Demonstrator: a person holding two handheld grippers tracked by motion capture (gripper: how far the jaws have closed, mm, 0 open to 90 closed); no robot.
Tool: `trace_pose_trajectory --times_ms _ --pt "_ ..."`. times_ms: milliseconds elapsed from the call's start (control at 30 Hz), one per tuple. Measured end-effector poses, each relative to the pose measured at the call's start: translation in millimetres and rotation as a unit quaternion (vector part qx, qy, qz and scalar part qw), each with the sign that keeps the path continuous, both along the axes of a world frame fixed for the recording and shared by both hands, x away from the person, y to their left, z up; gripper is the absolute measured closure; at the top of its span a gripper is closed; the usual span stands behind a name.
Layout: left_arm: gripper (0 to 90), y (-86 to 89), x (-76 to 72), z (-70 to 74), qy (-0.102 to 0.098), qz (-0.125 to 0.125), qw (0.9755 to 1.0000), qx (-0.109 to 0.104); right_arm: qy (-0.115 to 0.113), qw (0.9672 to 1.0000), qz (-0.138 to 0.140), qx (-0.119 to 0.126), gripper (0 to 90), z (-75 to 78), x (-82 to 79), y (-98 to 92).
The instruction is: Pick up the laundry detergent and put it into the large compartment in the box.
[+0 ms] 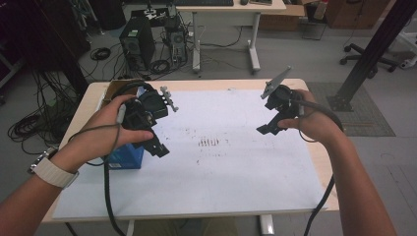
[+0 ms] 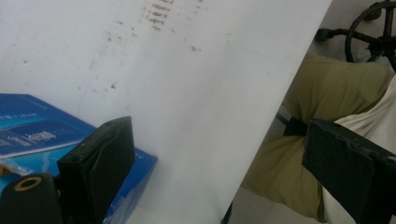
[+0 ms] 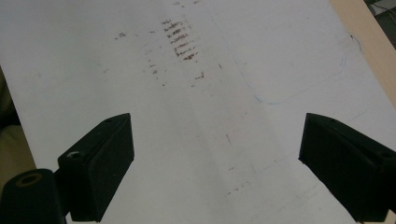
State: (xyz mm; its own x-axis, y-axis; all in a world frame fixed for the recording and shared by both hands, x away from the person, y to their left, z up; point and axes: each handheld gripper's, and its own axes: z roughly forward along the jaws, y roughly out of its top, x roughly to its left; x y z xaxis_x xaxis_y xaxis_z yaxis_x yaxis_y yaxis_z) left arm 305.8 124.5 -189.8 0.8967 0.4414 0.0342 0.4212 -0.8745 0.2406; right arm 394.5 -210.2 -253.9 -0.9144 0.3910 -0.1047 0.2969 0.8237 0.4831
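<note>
A: Start with the nearest things. How do the jaws of the left gripper [image 2: 219,172] stand?

B: In the left gripper view they stand wide apart, and nothing is between them. One jaw is over the corner of the blue box [image 2: 28,135], but I cannot tell if it touches the box. Between the jaws I see the white sheet [image 2: 187,93] and, past its edge, the person's olive trousers [image 2: 317,93].

A: And the right gripper [image 3: 215,163]?

B: Its jaws are also wide apart and hold nothing. They hang above the white sheet [image 3: 233,70], near a patch of small brown marks [image 3: 180,39]. A faint blue pen line [image 3: 299,91] is there too, and the wooden edge of the surface [image 3: 369,51].

A: What does the high view add?

B: It shows both hands together. The left hand [image 1: 105,130] holds the left gripper [image 1: 155,145] at the left side of the sheet, just above the blue box [image 1: 125,156], which stands on the sheet near its left edge. The right hand [image 1: 314,123] holds the right gripper [image 1: 268,129] well apart from it, at the right side. The brown marks [image 1: 209,142] lie between the two grippers.

A: And farther away?

B: Behind the surface stand a black computer tower [image 1: 137,42], many cables [image 1: 101,53] on the floor, and a white desk [image 1: 223,19].
</note>
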Motion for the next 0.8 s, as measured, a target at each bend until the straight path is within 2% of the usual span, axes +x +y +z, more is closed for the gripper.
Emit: trace_pose_trajectory --times_ms 167,400,800 --pt "9.8 -3.8 -3.4 -2.5 0.002 -0.024 0.9997 -0.001 0.0 1.0 -0.001 0.0 10.3 -0.4 0.0 0.1" --pt "9.9 -7.2 -5.0 -6.7 0.003 -0.044 0.999 0.001 0.001 1.0 -0.003 0.0 10.3 -1.3 -0.3 -0.4" --pt "9.9 -9.2 -4.8 -8.9 -0.003 -0.048 0.9989 0.003 0.003 1.0 -0.002 0.002 10.3 -3.0 1.1 0.2"
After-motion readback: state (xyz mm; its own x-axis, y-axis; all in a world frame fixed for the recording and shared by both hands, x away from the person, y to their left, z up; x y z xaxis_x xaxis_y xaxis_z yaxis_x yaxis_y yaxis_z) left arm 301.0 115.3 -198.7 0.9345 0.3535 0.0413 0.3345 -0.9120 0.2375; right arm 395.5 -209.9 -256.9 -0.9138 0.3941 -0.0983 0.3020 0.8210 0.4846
